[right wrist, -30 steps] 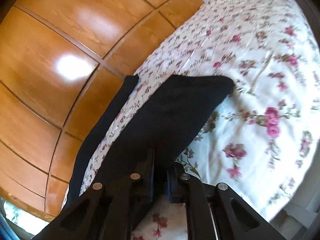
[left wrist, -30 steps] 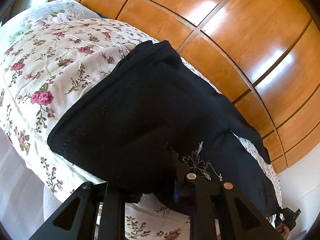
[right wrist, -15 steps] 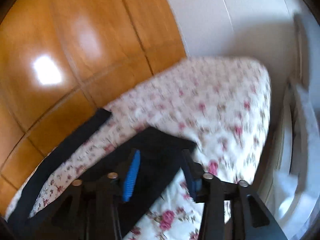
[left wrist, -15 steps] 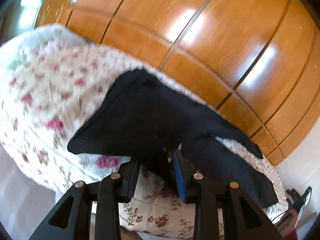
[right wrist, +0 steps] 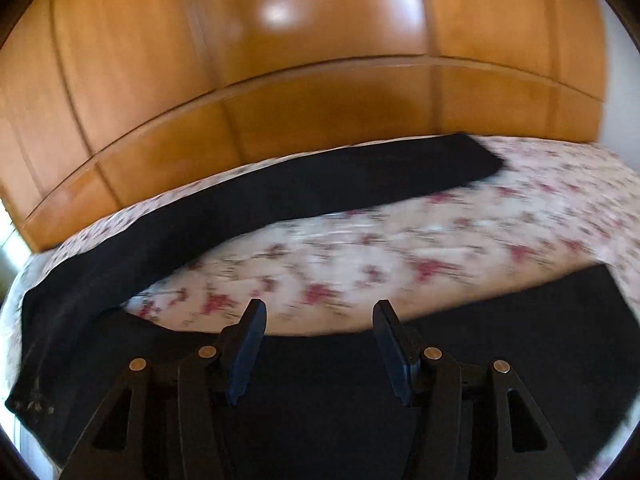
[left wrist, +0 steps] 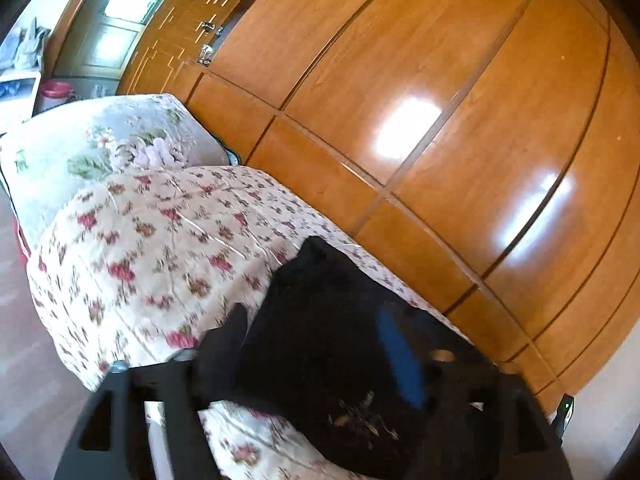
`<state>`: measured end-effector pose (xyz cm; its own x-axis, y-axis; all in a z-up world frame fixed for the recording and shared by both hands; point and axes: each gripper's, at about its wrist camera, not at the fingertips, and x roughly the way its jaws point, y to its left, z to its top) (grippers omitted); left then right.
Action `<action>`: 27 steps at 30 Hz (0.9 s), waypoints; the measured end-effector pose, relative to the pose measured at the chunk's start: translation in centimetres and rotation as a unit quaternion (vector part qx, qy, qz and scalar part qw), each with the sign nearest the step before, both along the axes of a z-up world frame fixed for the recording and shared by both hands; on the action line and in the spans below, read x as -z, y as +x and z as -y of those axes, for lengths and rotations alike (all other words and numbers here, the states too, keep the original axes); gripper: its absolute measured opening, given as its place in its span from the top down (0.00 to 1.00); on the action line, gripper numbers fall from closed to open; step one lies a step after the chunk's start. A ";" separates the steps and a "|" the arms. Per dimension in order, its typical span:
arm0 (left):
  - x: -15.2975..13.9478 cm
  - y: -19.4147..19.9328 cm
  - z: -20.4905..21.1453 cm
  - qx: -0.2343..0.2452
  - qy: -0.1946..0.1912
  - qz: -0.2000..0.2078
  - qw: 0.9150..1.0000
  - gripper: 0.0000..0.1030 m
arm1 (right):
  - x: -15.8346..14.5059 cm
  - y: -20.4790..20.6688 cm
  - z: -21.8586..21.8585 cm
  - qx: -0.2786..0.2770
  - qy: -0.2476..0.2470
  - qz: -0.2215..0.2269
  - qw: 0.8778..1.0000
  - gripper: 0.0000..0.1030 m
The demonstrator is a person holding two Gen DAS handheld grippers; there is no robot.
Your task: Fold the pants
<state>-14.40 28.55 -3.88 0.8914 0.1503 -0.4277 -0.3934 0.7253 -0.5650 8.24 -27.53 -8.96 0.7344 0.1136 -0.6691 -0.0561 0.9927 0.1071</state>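
Black pants (left wrist: 328,332) lie on a floral bedspread (left wrist: 160,248). In the left wrist view my left gripper (left wrist: 312,344) is open, its fingers apart above the waist end, which bears a small embroidered motif (left wrist: 364,420). In the right wrist view one pant leg (right wrist: 280,196) stretches along the far side of the bed and the other part (right wrist: 500,340) lies near, under my right gripper (right wrist: 320,320). The right gripper is open and empty, blue pads showing.
A glossy wooden wardrobe (left wrist: 440,120) rises right behind the bed. A floral pillow (left wrist: 104,148) lies at the bed's far left end. A door and some items (left wrist: 56,92) stand beyond the pillow.
Both grippers have let go of the pants and opened wide. Both have pulled back and turned; the right view now looks across the bed at the wardrobe.
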 end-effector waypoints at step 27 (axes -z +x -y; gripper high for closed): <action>8.7 36.9 -10.3 0.111 -0.122 -0.307 0.938 0.42 | 3.6 4.5 -2.1 -0.015 0.050 -0.036 0.998 0.45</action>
<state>22.48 38.83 -12.58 0.4647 -0.1781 -0.8674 -0.5537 0.7060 -0.4416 12.72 -25.45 -12.55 0.6802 0.2035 -0.7043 -0.0737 0.9748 0.2104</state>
